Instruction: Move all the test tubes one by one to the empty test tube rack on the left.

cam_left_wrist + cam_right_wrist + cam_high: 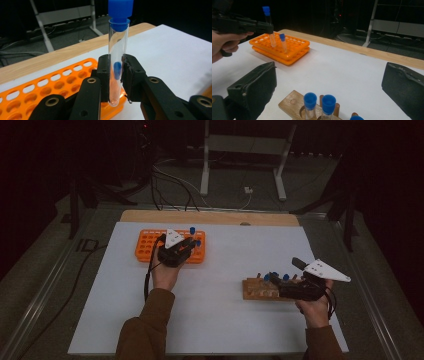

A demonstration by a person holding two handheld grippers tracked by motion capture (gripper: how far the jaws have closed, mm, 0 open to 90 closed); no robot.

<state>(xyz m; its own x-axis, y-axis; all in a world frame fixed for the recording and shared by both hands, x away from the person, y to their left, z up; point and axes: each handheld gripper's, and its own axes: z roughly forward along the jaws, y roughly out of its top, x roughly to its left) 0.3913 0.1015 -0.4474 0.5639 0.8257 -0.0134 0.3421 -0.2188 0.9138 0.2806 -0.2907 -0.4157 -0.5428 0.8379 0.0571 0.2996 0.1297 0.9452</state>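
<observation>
The left gripper point(116, 75) is clamping a clear, smooth glass tube point(117, 62) with a blue cap, holding it above the orange plastic rack point(150, 245) — a slight tilt could be catching the rack's rim. The right gripper point(332, 85) is gaping wide over the wooden holder point(292, 103) — risking knocking its capped tubes point(310, 102)
</observation>
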